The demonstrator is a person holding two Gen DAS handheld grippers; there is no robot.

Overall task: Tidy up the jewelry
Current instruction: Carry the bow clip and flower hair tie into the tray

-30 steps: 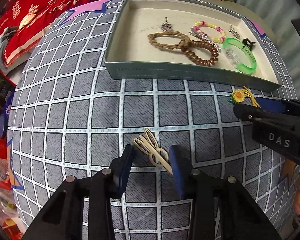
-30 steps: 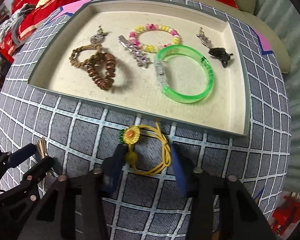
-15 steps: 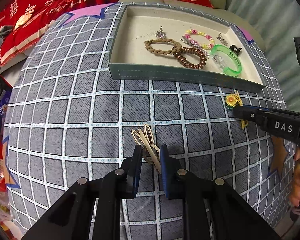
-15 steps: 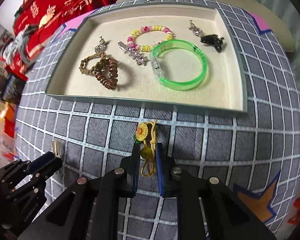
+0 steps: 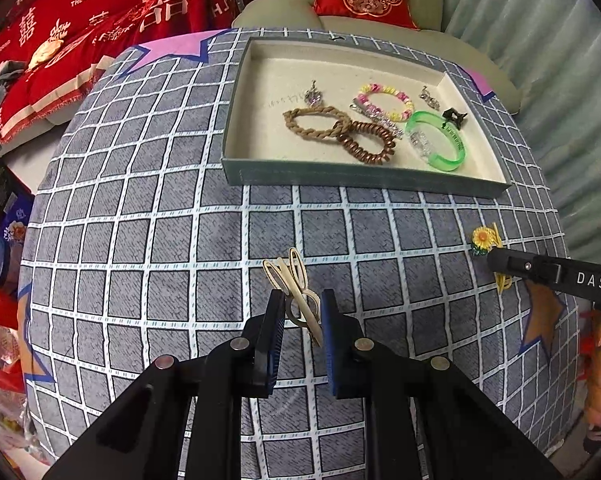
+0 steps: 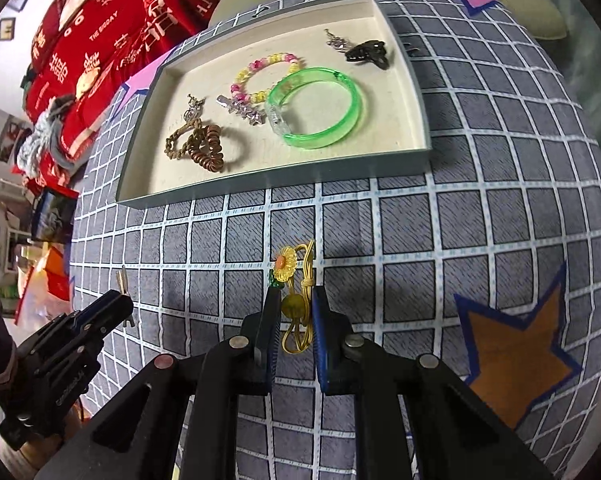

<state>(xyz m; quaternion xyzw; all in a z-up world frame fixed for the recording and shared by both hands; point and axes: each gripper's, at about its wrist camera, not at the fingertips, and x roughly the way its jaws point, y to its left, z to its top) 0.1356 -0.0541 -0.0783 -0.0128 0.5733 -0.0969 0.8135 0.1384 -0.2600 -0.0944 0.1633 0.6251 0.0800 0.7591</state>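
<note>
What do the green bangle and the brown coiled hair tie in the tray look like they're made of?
Green translucent bangle: likely glossy plastic or acrylic, since light passes through it and the rim shines. Brown spiral hair tie: apparently shiny plastic coil, telephone-cord style, though a metallic coating can't be ruled out.

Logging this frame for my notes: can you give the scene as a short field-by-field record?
surface: grid-patterned cloth
tray: holds green bangle, beaded bracelet, brown coil tie, braided tie, black claw clip
left gripper: jaws shut on cream hair clip
right gripper: jaws shut on yellow sunflower hair tie
outside tray: both held items
</note>
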